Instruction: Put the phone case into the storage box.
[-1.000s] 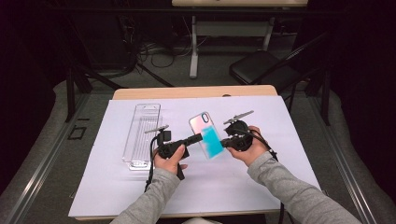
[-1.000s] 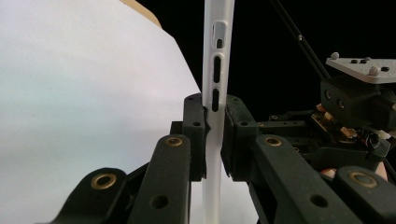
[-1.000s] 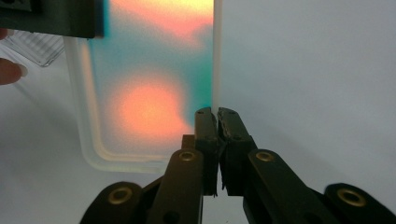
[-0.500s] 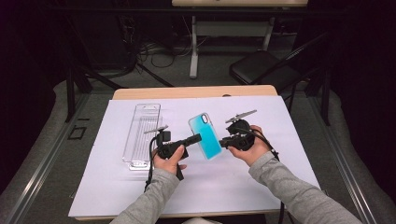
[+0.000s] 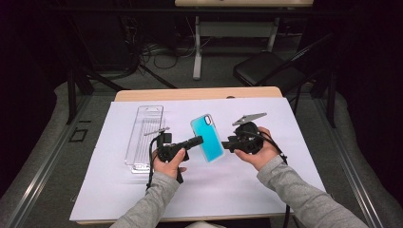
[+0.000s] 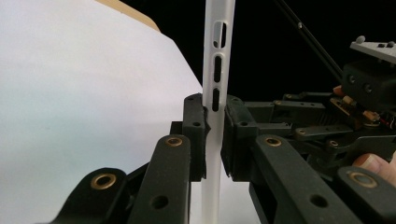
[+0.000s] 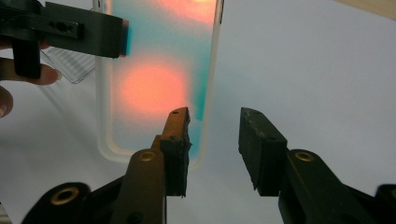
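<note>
We've got the teal, white-rimmed plastic phone case (image 5: pixel 207 138) held up over the white-papered worktop (image 5: pixel 294 156), left claw (image 5: pixel 198 140) clamped on its edge. The right claw (image 5: pixel 227 144) has just been opening, jaws apart with nothing between them, sitting at the case's 3 o'clock. The case's long axis runs roughly 11 to 5, so the left hand has it.

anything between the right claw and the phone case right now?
Nothing. In the right gripper view the right claw stands open, its jaws just opening, with bare white paper in the gap; the phone case, pinched by the left claw, sits just beyond.
</note>
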Action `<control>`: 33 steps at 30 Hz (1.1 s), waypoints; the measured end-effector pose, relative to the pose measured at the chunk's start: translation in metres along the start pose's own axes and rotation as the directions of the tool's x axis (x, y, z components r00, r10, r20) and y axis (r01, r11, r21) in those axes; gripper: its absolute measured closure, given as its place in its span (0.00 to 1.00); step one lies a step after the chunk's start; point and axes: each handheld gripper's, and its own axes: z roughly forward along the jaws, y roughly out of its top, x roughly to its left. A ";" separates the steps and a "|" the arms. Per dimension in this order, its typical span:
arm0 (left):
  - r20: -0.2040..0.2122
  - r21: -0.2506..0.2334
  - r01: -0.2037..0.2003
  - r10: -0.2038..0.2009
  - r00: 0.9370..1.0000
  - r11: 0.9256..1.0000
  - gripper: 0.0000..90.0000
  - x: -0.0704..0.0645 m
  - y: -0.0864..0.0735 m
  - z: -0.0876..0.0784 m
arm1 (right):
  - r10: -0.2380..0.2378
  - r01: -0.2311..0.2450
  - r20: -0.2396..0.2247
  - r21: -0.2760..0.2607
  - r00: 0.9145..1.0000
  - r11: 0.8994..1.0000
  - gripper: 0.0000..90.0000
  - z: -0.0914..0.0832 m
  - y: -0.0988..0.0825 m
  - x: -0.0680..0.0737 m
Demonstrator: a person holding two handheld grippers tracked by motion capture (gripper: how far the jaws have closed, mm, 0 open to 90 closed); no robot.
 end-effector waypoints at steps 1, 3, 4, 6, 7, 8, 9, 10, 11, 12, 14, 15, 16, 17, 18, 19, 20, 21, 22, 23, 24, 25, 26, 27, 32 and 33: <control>-0.003 -0.002 -0.009 0.009 1.000 1.000 0.90 0.000 0.000 -0.001 | -0.006 0.006 -0.006 -0.010 1.000 1.000 0.69 -0.001 0.000 0.000; -0.001 -0.002 -0.024 0.024 1.000 1.000 0.90 -0.001 0.001 -0.003 | -0.001 0.001 -0.013 -0.014 1.000 1.000 0.69 -0.003 0.000 0.000; 0.000 -0.004 -0.030 0.030 1.000 1.000 0.90 -0.001 0.002 -0.003 | -0.007 0.006 -0.017 -0.019 1.000 1.000 0.69 -0.004 0.000 0.000; 0.001 -0.004 -0.047 0.047 0.999 0.999 0.90 -0.002 0.002 -0.005 | -0.017 0.016 -0.025 -0.032 1.000 0.999 0.68 -0.005 0.000 0.001; 0.000 -0.003 -0.054 0.054 0.999 0.999 0.90 -0.002 0.003 -0.006 | -0.023 0.022 -0.027 -0.038 0.999 0.999 0.68 -0.006 0.000 0.002; -0.002 -0.003 -0.063 0.063 0.998 0.998 0.90 -0.003 0.003 -0.007 | -0.028 0.027 -0.029 -0.044 0.999 0.999 0.68 -0.007 -0.001 0.002; -0.003 -0.002 -0.075 0.074 0.997 0.997 0.90 -0.003 0.003 -0.008 | -0.027 0.025 -0.031 -0.050 0.999 0.998 0.68 -0.008 -0.001 0.003; -0.002 -0.003 -0.083 0.083 0.997 0.997 0.90 -0.003 0.004 -0.009 | -0.036 0.034 -0.033 -0.057 0.999 0.998 0.67 -0.008 -0.001 0.004; 0.000 -0.002 -0.090 0.090 0.996 0.996 0.90 -0.004 0.004 -0.010 | -0.037 0.035 -0.033 -0.064 0.999 0.997 0.67 -0.009 -0.001 0.005; 0.002 -0.002 -0.099 0.099 0.995 0.995 0.90 -0.004 0.004 -0.011 | -0.047 0.044 -0.034 -0.072 0.998 0.996 0.66 -0.009 0.000 0.005; 0.001 -0.002 -0.117 0.117 0.993 0.993 0.90 -0.005 0.004 -0.013 | -0.053 0.050 -0.036 -0.083 0.998 0.995 0.66 -0.010 0.000 0.006; -0.001 -0.001 -0.126 0.126 0.992 0.992 0.90 -0.006 0.004 -0.014 | -0.057 0.053 -0.037 -0.088 0.998 0.995 0.66 -0.010 0.000 0.007; 0.000 0.000 -0.136 0.136 0.991 0.991 0.90 -0.006 0.005 -0.015 | -0.059 0.055 -0.036 -0.092 0.998 0.994 0.66 -0.011 0.000 0.008; 0.002 0.000 -0.149 0.149 0.989 0.989 0.90 -0.007 0.005 -0.015 | -0.062 0.058 -0.039 -0.095 0.997 0.994 0.66 -0.011 0.000 0.008; 0.002 0.001 -0.161 0.161 0.987 0.987 0.90 -0.007 0.005 -0.016 | -0.064 0.060 -0.042 -0.097 0.997 0.993 0.66 -0.011 0.000 0.009; 0.001 0.002 -0.176 0.176 0.984 0.984 0.90 -0.008 0.005 -0.017 | -0.065 0.060 -0.046 -0.099 0.997 0.993 0.66 -0.011 0.000 0.009; 0.001 0.000 -0.191 0.191 0.982 0.982 0.90 -0.008 0.005 -0.018 | -0.068 0.063 -0.048 -0.103 0.997 0.993 0.65 -0.011 0.000 0.009; 0.000 0.002 -0.202 0.202 0.979 0.979 0.90 -0.009 0.005 -0.018 | -0.067 0.061 -0.052 -0.108 0.996 0.992 0.64 -0.011 0.000 0.010; 0.000 0.004 -0.214 0.214 0.977 0.977 0.90 -0.009 0.005 -0.019 | -0.065 0.058 -0.057 -0.115 0.996 0.992 0.64 -0.011 -0.001 0.010; 0.001 0.008 -0.222 0.222 0.975 0.975 0.90 -0.010 0.005 -0.020 | -0.063 0.056 -0.061 -0.119 0.996 0.991 0.64 -0.012 -0.001 0.010; 0.001 0.010 -0.231 0.231 0.973 0.973 0.90 -0.011 0.005 -0.020 | -0.064 0.056 -0.063 -0.120 0.996 0.991 0.64 -0.013 -0.001 0.010; 0.003 0.011 -0.242 0.242 0.970 0.970 0.90 -0.011 0.004 -0.021 | -0.067 0.059 -0.063 -0.125 0.996 0.990 0.64 -0.013 -0.001 0.010; 0.005 0.012 -0.251 0.250 0.968 0.968 0.90 -0.012 0.004 -0.021 | -0.067 0.059 -0.066 -0.126 0.996 0.990 0.64 -0.014 -0.001 0.011; 0.007 0.014 -0.267 0.267 0.964 0.964 0.90 -0.012 0.004 -0.022 | -0.071 0.061 -0.067 -0.131 0.995 0.989 0.64 -0.014 -0.002 0.011; 0.018 0.016 -0.301 0.301 0.954 0.954 0.90 -0.015 0.004 -0.026 | -0.083 0.071 -0.076 -0.150 0.994 0.986 0.64 -0.017 -0.006 0.013; 0.020 0.021 -0.315 0.315 0.949 0.949 0.90 -0.015 0.004 -0.027 | -0.080 0.068 -0.078 -0.154 0.994 0.986 0.64 -0.018 -0.006 0.014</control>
